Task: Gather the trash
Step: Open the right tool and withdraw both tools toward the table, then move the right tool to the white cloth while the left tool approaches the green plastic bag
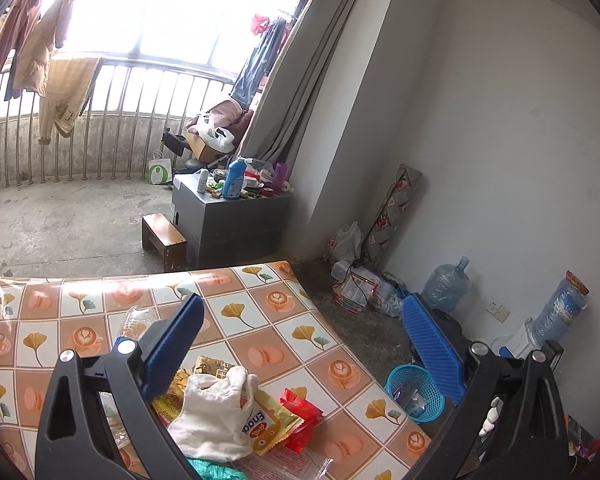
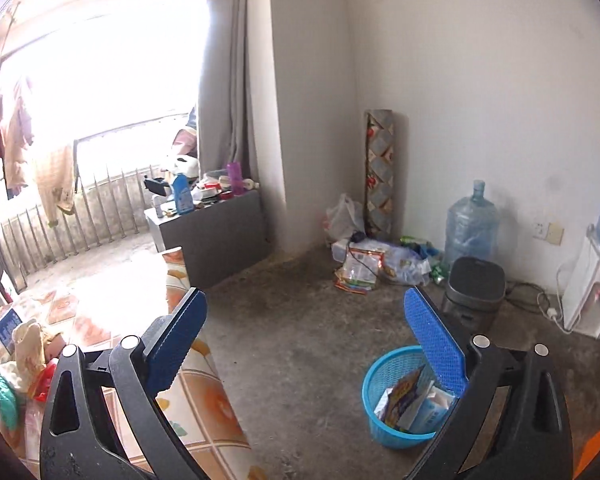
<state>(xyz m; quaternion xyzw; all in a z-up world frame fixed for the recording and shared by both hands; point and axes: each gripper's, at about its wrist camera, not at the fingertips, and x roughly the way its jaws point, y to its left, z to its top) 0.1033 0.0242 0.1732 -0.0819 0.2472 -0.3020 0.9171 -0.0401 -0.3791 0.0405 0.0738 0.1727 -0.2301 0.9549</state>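
Both grippers have their blue pads spread wide and grasp nothing. Left gripper (image 1: 302, 334) hangs over the table (image 1: 260, 320), which has a cloth printed with coffee cups and yellow leaves. Between its jaws, lower on the table, lies the trash: a white cloth (image 1: 216, 412), a yellow snack wrapper (image 1: 268, 424) partly under this cloth, a red wrapper (image 1: 300, 412) touching the yellow one, and a crushed clear bottle (image 1: 140, 320) behind the left finger. Something teal (image 1: 208, 470) shows at the bottom edge; I cannot tell what it is. Right gripper (image 2: 306, 334) is over the bare concrete floor (image 2: 300, 340), to the right of the table edge, with empty space between the pads. Its right pad partly covers the blue basket (image 2: 374, 396), which stands on the floor apart from the table and already contains several packets (image 2: 410, 400). Far behind, in the corner by the white wall, more wrappers and bags (image 2: 364, 264) lie on the floor, next to a rolled mat (image 2: 378, 172) and a big water jug (image 2: 472, 220). A dark bin (image 2: 474, 288) stands near the jug.
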